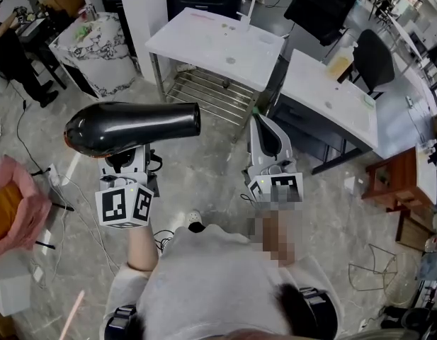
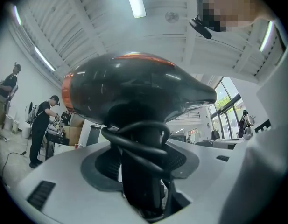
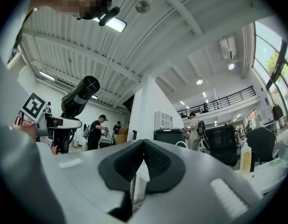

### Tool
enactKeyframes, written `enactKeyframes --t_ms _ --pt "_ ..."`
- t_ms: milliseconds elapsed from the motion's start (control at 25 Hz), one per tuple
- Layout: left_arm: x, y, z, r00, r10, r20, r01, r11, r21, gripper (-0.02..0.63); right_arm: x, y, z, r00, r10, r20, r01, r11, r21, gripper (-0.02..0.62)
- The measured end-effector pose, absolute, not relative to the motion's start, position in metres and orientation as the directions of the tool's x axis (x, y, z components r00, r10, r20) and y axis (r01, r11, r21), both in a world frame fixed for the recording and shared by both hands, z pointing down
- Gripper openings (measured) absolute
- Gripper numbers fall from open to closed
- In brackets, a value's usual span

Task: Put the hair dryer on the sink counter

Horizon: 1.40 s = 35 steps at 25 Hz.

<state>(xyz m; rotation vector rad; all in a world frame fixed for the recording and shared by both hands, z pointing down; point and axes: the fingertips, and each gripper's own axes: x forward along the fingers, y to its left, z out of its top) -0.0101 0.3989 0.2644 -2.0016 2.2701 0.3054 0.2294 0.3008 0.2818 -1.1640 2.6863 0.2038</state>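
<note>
Head view: dryer [image 1: 133, 125] held up, counter [image 1: 204, 44] ahead

The left gripper [image 2: 141, 171] clamps the dryer's handle, with the cord [image 2: 134, 141] looped round it. The black body lies crosswise above its jaws, nozzle toward the right gripper [image 3: 143, 146]. That one, beside the left, has jaws pressed together on nothing. The white counter stands ahead of both, well apart.
</note>
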Motion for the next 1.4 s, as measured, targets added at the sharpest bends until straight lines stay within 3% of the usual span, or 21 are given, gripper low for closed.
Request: enactKeyframes --t_ms 760,1400 --pt "-0.088 0.326 0.277 -0.079 -0.98 -0.183 -0.993 0.061 0.102 0.245 0.15 0.235 0.298 -0.654 -0.731 -0.195 -0.751 0.659 0.043 0.011" --pt "-0.128 0.197 0.26 -0.137 -0.968 -0.212 -0.989 0.121 0.088 0.245 0.102 0.087 0.28 -0.695 -0.68 -0.232 -0.706 0.707 0.041 0.011"
